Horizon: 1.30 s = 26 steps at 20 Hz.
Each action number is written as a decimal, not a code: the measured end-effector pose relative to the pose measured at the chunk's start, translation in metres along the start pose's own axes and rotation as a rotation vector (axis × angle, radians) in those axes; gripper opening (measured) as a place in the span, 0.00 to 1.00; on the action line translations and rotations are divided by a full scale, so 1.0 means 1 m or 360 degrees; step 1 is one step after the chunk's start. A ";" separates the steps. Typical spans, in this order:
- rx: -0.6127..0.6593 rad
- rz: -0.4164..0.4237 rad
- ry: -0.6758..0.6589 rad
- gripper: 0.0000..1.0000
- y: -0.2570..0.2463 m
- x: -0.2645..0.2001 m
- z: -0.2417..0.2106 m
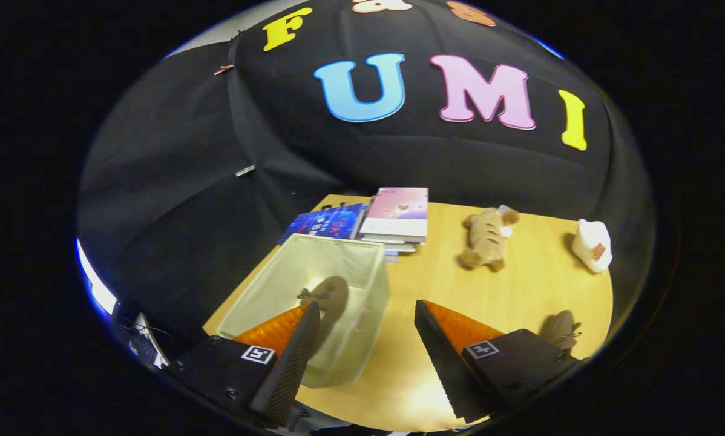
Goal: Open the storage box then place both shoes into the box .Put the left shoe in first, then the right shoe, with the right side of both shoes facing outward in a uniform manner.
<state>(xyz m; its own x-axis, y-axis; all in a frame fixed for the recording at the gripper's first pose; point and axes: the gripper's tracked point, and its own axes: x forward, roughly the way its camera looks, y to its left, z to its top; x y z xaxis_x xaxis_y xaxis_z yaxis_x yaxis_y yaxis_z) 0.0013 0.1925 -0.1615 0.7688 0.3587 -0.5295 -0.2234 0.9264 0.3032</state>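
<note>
Gripper view: gripper [367, 312] wide open, empty.

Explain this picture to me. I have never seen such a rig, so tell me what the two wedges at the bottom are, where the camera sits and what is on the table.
The camera rides on a hand-held gripper and looks forward along its two fingers; those are the wedges. They stand apart, open, holding nothing.

Below is a wooden table. Just ahead of one finger stands an open, pale box with one brown shoe inside. A second brown shoe lies on the table beside the other finger. Beyond them lie stacked books, a brown plush toy and a white object that I cannot identify.
</note>
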 end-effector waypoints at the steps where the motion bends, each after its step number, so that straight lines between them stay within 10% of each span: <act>1: -0.0008 -0.0059 -0.0010 0.97 -0.025 -0.009 -0.005; 12: -0.0029 -0.0788 0.0349 0.97 -0.299 -0.097 -0.136; 20: 0.0053 -0.0893 0.0578 0.89 -0.370 -0.045 -0.200; 26: 0.0073 -0.0905 0.0576 0.64 -0.386 0.000 -0.200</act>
<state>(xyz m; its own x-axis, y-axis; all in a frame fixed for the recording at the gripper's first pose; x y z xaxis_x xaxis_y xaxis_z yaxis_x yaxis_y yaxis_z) -0.0326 -0.1421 -0.4373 0.5083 -0.1601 -0.8462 0.1883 0.9795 -0.0722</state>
